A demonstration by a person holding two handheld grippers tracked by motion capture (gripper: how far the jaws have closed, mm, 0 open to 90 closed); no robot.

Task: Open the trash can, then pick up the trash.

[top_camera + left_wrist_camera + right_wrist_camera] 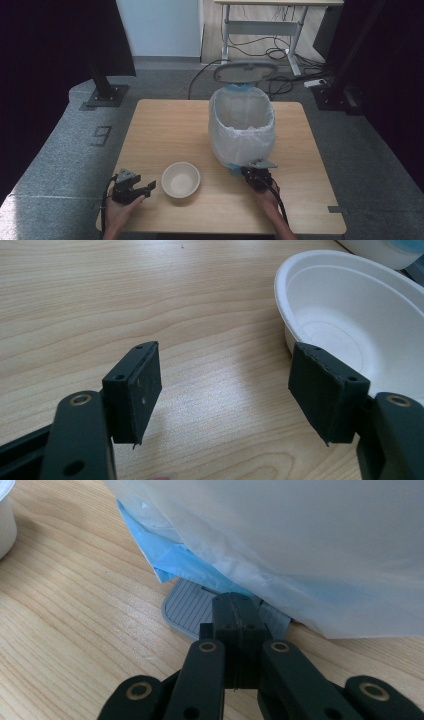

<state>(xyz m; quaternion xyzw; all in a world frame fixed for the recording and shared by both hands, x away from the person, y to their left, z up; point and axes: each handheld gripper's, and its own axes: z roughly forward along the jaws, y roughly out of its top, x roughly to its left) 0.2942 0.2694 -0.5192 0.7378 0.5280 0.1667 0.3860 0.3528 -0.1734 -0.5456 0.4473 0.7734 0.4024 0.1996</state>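
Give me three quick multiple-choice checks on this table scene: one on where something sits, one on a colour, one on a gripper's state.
1. Where does the round white paper bowl sit on the light wooden table?
A. Between the two grippers, near the person's edge
B. Inside the bin
C. At the far left corner

2. What colour is the plastic that shows beneath the white liner bag at the foot of the lined pedal bin?
A. Red
B. Blue
C. Green

3. How do the jaws of the right gripper stand?
A. Wide apart
B. Clamped on the bowl
C. Shut together, over the grey ribbed pedal

Answers: 1 A, the high view shows the bowl between the left gripper and the right one. 2 B, blue plastic peeks out below the liner. 3 C, the right gripper view shows the pads closed with no gap.
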